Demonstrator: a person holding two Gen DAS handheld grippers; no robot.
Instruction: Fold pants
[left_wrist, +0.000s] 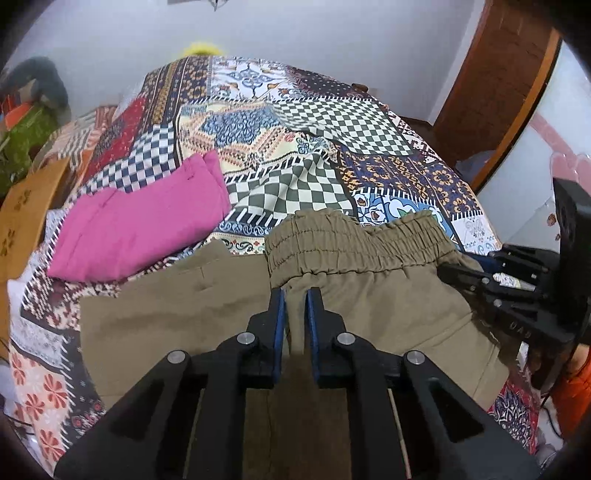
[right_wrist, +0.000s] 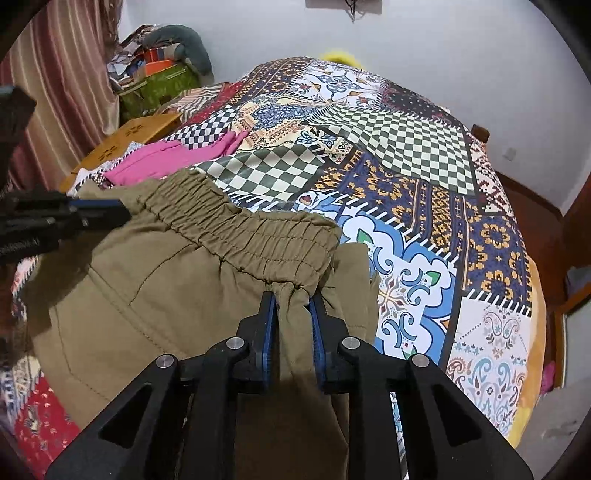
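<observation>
Olive-brown pants (left_wrist: 369, 295) with a gathered elastic waistband (left_wrist: 354, 236) lie at the near end of a patchwork bedspread (left_wrist: 295, 129). My left gripper (left_wrist: 295, 295) is shut on the pants fabric just below the waistband. My right gripper (right_wrist: 293, 297) is shut on the pants fabric just below the waistband (right_wrist: 258, 232) at its other end. The right gripper shows at the right edge of the left wrist view (left_wrist: 461, 275); the left gripper shows at the left edge of the right wrist view (right_wrist: 122, 212). Part of the pants (right_wrist: 129, 295) spreads flat to the left.
Folded pink pants (left_wrist: 140, 225) lie on the bed to the left, also in the right wrist view (right_wrist: 173, 155). A tan box (left_wrist: 26, 218) and a cluttered pile (right_wrist: 155, 74) stand beyond the bed's left side. A wooden door frame (left_wrist: 498, 92) is at the right.
</observation>
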